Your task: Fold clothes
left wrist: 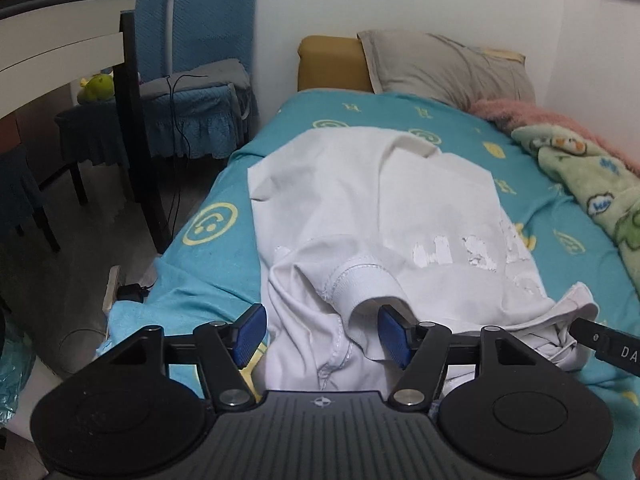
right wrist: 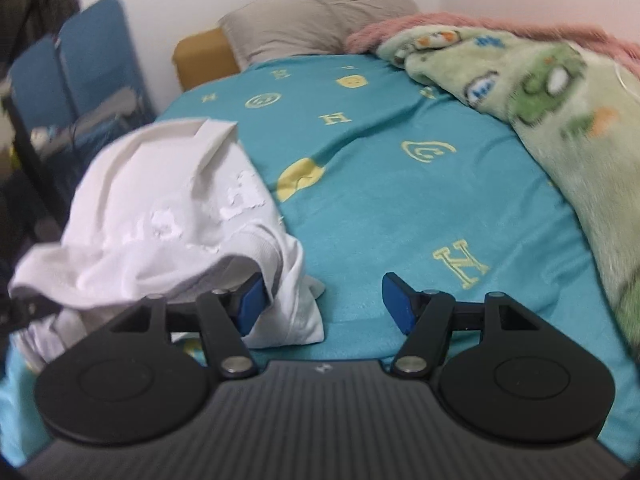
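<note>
Left wrist view: left gripper [left wrist: 322, 334] spread wide, blue pads [left wrist: 250, 334] either side of a bunched ridge of the white T-shirt [left wrist: 360, 208], not pinching it. Ribbed collar [left wrist: 360, 284] sits just ahead of the pads, curled over. T-shirt lies along the left half of the bed [left wrist: 208, 184], on the teal sheet with yellow smiley prints; far end partly folded over itself, near end rumpled. Cracked white print [left wrist: 472, 252] shows across the chest (letters not legible). A black finger of the right gripper [left wrist: 608, 346] enters at the right edge, at the crumpled shirt corner.

Right wrist view (motion-blurred): right gripper [right wrist: 324, 304] also spread wide. Its left pad [right wrist: 254, 304] is tucked against the shirt's near edge; the other pad [right wrist: 396, 302] hangs over bare sheet. Nothing clamped.

Grey pillow [right wrist: 316, 24] at the head of the bed, green cartoon blanket [right wrist: 540, 108] along the right side with a pink one [right wrist: 460, 24] behind. Blue-covered chairs [left wrist: 200, 60] stand left of the bed.
</note>
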### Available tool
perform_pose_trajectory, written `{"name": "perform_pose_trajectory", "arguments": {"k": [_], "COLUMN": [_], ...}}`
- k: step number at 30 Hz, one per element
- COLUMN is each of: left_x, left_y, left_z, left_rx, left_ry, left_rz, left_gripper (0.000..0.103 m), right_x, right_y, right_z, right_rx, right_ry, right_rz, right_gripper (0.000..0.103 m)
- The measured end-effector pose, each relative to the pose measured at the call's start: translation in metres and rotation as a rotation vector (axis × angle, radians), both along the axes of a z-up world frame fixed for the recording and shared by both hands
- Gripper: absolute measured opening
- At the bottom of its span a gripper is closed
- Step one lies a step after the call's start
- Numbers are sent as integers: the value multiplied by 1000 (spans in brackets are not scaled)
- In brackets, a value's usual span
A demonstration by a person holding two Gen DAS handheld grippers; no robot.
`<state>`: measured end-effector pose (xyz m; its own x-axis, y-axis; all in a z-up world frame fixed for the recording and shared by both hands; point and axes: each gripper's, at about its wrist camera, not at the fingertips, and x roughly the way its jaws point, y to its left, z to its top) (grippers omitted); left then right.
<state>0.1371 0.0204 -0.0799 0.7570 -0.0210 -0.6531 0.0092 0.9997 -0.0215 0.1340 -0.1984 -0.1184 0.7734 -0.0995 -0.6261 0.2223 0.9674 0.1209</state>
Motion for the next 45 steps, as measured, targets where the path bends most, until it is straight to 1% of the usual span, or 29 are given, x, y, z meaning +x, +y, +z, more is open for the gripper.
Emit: {"name": "perform_pose_trajectory", "arguments": {"k": [3, 5, 6, 8, 10, 11, 12, 14, 16, 20, 23, 27, 31, 34, 35, 37, 40, 45], "left_x": [6, 9, 9, 7, 3, 1, -2, -10, -22, -51, -71, -90, -106, -117, -121, -135, -161, -209], "left_y": [-7, -7, -6, -6, -4, -1, 5, 17, 20, 22, 24, 30, 39, 46, 48, 47, 40, 38], "left_z": [-9, -14, -15, -14, -11, -8, -3, 10, 24, 59, 90, 143, 212, 267, 284, 315, 357, 428], "left_rx": [35, 68, 98, 182, 230, 234, 209, 148, 125, 92, 64, 10, -50, -87, -84, -67, -8, -32], "left_ry": [8, 13, 7, -31, -68, -86, -104, -158, -239, -422, -541, -626, -712, -773, -790, -832, -902, -971], "left_rz": [1, 24, 41, 72, 104, 125, 150, 188, 201, 206, 206, 211, 201, 174, 170, 150, 128, 117], "left_gripper": [66, 67, 67, 67, 67, 67, 69, 71, 72, 74, 75, 75, 75, 75, 75, 75, 75, 75], "right_x": [3, 5, 7, 10, 13, 14, 14, 9, -1, -30, -52, -78, -100, -114, -119, -134, -166, -218], "right_y": [5, 3, 1, -7, -17, -21, -25, -30, -34, -26, -18, -11, -3, 5, 8, 8, 12, 9], "right_z": [0, 1, 1, -2, -5, -7, -7, -3, 10, 55, 96, 156, 221, 271, 288, 315, 350, 407], "right_rx": [-63, -86, -93, -80, -33, -6, 12, 45, 87, 79, 54, 23, 11, -60, -84, -95, -143, -156], "right_ry": [-11, -25, -30, -27, -18, -14, -19, -61, -136, -333, -448, -587, -688, -725, -737, -773, -838, -920], "right_rz": [24, 14, 1, -34, -59, -65, -78, -115, -147, -173, -197, -190, -172, -155, -149, -143, -144, -125], "right_gripper": [66, 66, 66, 66, 68, 68, 68, 68, 68, 68, 68, 68, 68, 68, 68, 68, 68, 69]}}
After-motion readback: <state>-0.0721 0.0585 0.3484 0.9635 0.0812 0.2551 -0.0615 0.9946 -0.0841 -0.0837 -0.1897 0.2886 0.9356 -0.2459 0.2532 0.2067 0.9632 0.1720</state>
